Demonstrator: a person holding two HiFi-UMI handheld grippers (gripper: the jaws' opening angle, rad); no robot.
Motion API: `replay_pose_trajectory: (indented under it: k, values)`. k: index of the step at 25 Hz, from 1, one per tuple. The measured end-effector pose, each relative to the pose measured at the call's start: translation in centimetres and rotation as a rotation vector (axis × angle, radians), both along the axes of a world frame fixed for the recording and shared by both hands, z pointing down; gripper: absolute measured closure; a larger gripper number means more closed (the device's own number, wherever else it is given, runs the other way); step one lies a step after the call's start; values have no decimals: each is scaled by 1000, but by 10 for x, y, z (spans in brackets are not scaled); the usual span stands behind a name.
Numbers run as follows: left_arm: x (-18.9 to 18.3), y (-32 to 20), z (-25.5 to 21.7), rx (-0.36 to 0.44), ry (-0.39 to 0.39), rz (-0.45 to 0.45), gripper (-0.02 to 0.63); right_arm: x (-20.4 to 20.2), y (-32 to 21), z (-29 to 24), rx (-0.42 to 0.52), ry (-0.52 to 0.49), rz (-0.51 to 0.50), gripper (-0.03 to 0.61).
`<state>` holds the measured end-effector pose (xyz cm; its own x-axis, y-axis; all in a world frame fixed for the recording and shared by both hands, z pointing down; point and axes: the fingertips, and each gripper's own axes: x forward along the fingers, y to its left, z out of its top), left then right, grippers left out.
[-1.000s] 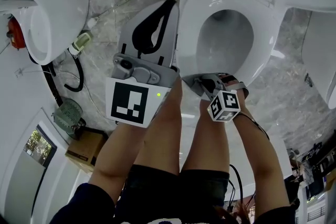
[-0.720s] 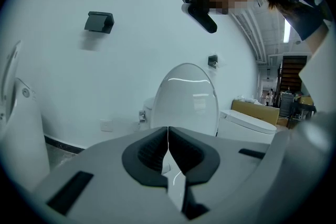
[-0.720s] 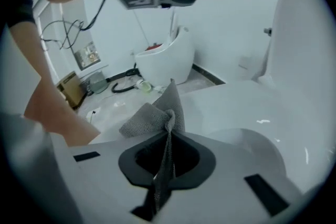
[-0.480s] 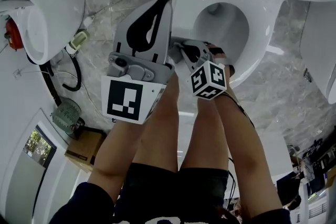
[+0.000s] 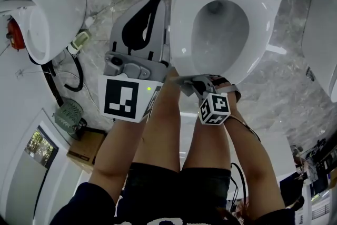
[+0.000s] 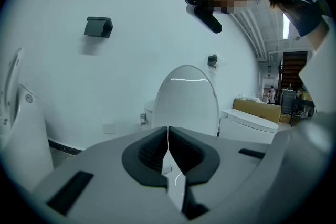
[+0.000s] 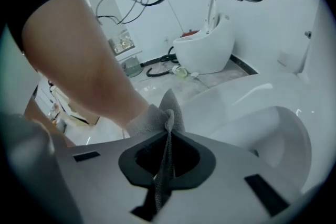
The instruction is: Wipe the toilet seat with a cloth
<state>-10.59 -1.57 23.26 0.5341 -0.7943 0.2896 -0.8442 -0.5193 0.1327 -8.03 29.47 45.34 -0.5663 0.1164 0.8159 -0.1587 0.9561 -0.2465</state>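
cloth (image 7: 159,119): pinched in right gripper (image 7: 168,157)
toilet seat (image 5: 181,39): cloth by its 7 o'clock edge
left gripper (image 6: 168,152): closed, empty

**Head view.** We look steeply down past our own legs (image 5: 163,129) onto the toilet seat (image 5: 181,34), with the left tool (image 5: 150,18) and right tool (image 5: 190,81) near.

**Left tool view.** We look level along closed jaws toward a raised toilet lid (image 6: 185,97) against a white wall (image 6: 105,86).

**Right tool view.** We sit very close over the seat, jaws clamped on the cloth (image 7: 167,113), facing the floor and a white fixture (image 7: 207,52).

**Shared.** Head and right tool views both hold the seat, that fixture and the left tool.
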Motion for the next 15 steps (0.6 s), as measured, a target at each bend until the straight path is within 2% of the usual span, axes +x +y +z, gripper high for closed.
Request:
replay_pose_trajectory:
  k: [5, 8, 12, 15]
  values:
    - [0, 10, 1, 1, -13, -12, 592, -5, -100, 15, 92, -16, 239, 557]
    - [0, 15, -1, 4, -15, -30, 592, -3, -140, 17, 93, -31, 333, 557]
    - [4, 22, -6, 15, -19, -41, 592, -3, -115, 14, 49, -33, 312, 557]
    - [9, 30, -7, 13, -18, -47, 592, 10, -57, 13, 1, 21, 188, 557]
